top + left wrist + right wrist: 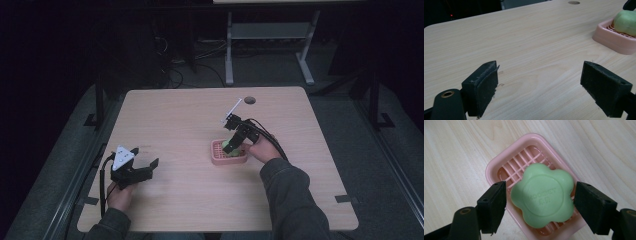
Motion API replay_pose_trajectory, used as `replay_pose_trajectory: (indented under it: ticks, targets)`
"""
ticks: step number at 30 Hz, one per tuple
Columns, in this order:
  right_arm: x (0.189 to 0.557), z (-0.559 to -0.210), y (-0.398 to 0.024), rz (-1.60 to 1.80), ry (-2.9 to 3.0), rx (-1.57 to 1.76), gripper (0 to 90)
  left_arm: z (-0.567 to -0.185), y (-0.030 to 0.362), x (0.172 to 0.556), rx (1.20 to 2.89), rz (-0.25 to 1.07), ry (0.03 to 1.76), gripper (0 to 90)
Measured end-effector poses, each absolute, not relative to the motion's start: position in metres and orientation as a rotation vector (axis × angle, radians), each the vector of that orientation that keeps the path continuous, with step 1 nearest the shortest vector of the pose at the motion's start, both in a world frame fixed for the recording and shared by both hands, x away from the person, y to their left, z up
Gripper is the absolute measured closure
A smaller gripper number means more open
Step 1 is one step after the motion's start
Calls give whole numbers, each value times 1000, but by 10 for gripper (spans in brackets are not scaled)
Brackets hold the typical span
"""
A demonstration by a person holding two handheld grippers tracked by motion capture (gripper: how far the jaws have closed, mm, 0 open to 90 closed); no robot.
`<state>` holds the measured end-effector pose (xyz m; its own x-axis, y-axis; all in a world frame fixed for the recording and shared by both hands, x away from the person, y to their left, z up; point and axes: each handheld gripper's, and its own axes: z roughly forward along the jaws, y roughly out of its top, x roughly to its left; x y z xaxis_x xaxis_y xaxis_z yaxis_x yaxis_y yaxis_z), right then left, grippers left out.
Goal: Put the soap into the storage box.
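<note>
A green flower-shaped soap bar lies in a pink slatted soap dish on the wooden table, right of the middle. My right gripper points down over the dish and is open. Its two jaws stand either side of the soap, with a thin gap showing at the left jaw. In the high view the soap sits under the right gripper, inside the dish. My left gripper rests low at the front left of the table, open and empty. The left gripper view has the dish and soap far off to its right.
A round cable hole sits near the table's far edge. Bare wood lies between the left gripper and the dish. Behind the table stand another desk's legs and cables on the floor.
</note>
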<state>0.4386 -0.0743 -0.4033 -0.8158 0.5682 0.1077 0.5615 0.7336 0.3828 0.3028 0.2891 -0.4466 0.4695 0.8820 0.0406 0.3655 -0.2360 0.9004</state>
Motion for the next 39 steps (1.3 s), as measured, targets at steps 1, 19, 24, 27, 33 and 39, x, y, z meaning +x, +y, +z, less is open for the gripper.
replay_pose_trajectory:
  ticks: [1,19,24,27,33,39]
  targets:
    - [438,-403,-75,640,2909,952,258,-447,289,303,1811,714,1055,143]
    - [432,-392,-88,698,2882,971,257,-447,288,302,1815,705,1056,143]
    - [431,-389,-93,706,2876,976,257,-447,288,302,1816,707,1056,143]
    - [430,-387,-96,710,2869,979,257,-447,288,302,1818,708,1055,143]
    - [425,-383,-102,713,2858,981,257,-446,288,302,1823,714,1047,143]
    - [421,-380,-110,716,2847,988,257,-447,288,302,1824,714,1047,143]
